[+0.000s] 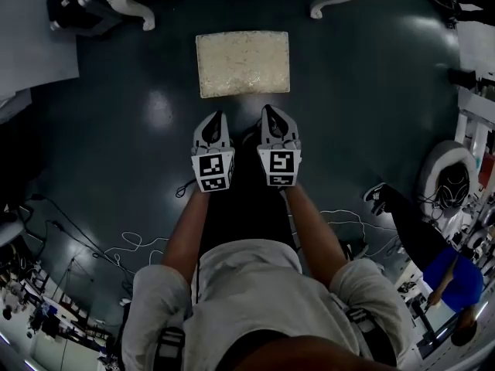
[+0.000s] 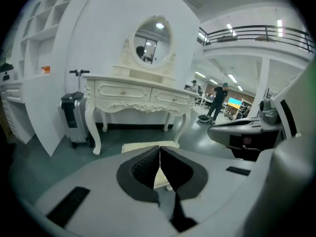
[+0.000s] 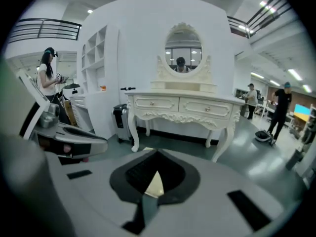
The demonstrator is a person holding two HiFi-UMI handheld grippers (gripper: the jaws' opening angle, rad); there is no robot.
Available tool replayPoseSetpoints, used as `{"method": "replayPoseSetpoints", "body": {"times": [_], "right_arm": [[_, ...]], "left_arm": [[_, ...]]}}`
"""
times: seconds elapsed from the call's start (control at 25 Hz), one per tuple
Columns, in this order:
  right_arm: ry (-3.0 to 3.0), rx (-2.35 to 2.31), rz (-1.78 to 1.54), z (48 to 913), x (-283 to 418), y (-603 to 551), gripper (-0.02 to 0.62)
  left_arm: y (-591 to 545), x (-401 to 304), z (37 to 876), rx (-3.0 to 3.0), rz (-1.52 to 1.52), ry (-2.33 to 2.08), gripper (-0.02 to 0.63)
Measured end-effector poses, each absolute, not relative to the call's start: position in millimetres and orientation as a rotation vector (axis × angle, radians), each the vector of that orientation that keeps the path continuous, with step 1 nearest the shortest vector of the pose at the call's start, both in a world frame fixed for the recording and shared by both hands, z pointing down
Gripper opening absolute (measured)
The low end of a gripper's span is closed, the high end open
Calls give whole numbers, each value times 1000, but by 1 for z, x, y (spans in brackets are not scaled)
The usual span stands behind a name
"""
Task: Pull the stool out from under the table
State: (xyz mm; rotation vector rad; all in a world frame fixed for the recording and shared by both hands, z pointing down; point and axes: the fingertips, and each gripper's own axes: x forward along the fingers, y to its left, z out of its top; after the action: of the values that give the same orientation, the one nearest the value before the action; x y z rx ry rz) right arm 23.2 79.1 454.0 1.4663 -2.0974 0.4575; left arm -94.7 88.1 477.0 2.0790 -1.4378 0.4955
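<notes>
Closest in the head view is the person's grey shirt (image 1: 255,284), with both bare forearms reaching toward 12 o'clock. Each forearm ends in a gripper, the two side by side and near each other above the dark floor (image 1: 116,130). The left gripper (image 1: 217,117) has its jaws pressed together with nothing between them, and the right gripper (image 1: 271,111) is likewise clenched and empty.

Just past their tips, at 12 o'clock, stands the stool (image 1: 243,62). Its cream cushioned top is a rectangle out in the open on the floor, apart from both grippers. Beyond it, at the top edge, are the white carved legs of the table (image 1: 128,5), one at 11 o'clock and one at 1 o'clock, and the stool lies clear of them.

Both gripper views look over the closed jaws to that table, with an oval mirror (image 3: 182,48) on it and a dark suitcase (image 2: 73,118) beside its left leg. At 4 o'clock in the head view a person in blue (image 1: 452,280) is on the floor.
</notes>
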Motion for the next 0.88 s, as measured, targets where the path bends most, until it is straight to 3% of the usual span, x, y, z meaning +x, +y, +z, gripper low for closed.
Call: {"method": "replayPoseSetpoints", "body": {"times": [0.88], "right_arm": [[-2350, 1440, 87, 205, 28, 80, 14]], "left_arm": [[95, -56, 240, 2208, 250, -1608, 9]]}}
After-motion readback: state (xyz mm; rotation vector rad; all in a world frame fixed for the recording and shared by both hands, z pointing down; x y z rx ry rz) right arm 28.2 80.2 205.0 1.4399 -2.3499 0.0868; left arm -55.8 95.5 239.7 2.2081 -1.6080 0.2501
